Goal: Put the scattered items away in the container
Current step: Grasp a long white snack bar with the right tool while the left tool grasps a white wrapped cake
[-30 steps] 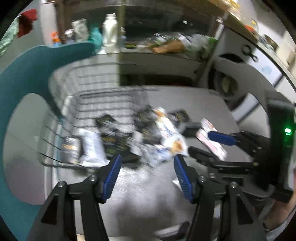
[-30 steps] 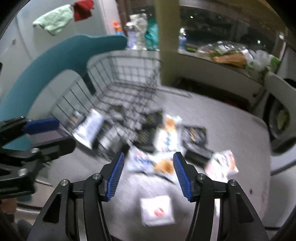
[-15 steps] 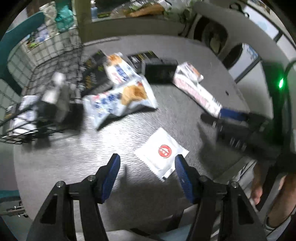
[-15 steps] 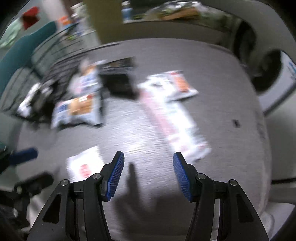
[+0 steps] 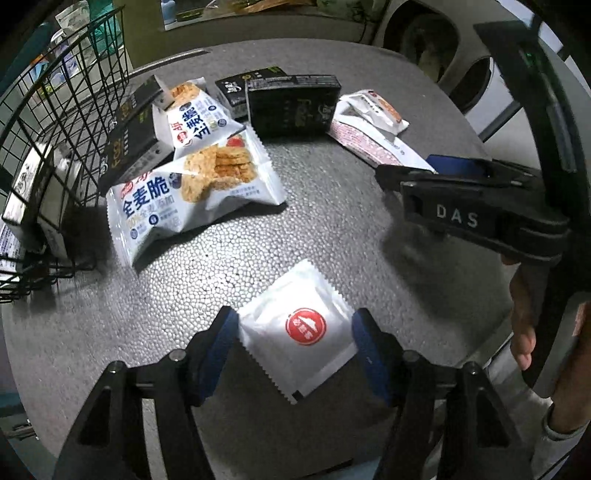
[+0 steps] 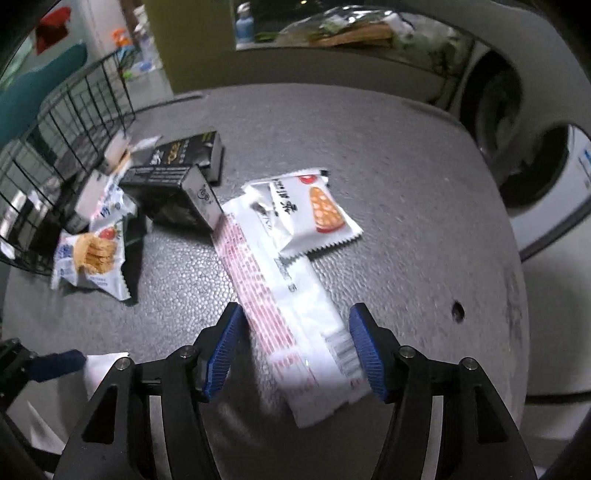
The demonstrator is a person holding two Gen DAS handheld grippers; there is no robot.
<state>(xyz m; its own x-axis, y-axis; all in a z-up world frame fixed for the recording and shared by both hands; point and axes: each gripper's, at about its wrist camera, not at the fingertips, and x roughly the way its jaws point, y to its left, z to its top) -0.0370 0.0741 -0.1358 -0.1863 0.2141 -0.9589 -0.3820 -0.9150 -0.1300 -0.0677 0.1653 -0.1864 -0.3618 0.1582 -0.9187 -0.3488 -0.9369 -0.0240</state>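
My left gripper [image 5: 295,339] is open, its blue pads on either side of a small white sachet with a red round logo [image 5: 297,330] lying on the grey table. My right gripper [image 6: 297,338] is open, straddling the near end of a long white packet with red print [image 6: 291,317]. A white cracker packet [image 6: 306,214] lies across that long packet's far end. Two blue-and-white biscuit bags [image 5: 192,192] and black boxes [image 5: 291,103] lie by the black wire basket [image 5: 55,110], which holds several packets. The right gripper also shows in the left wrist view [image 5: 443,173].
The round grey table [image 6: 406,155] drops off close behind both grippers. A teal chair back [image 6: 33,96] stands behind the basket. A cluttered counter [image 6: 332,33] and a white machine with a round door [image 6: 517,129] lie beyond the table.
Both grippers have swung away from the basket and lowered to the table. The left has closed in around the white sachet, the right around the long packet. Both stay open.
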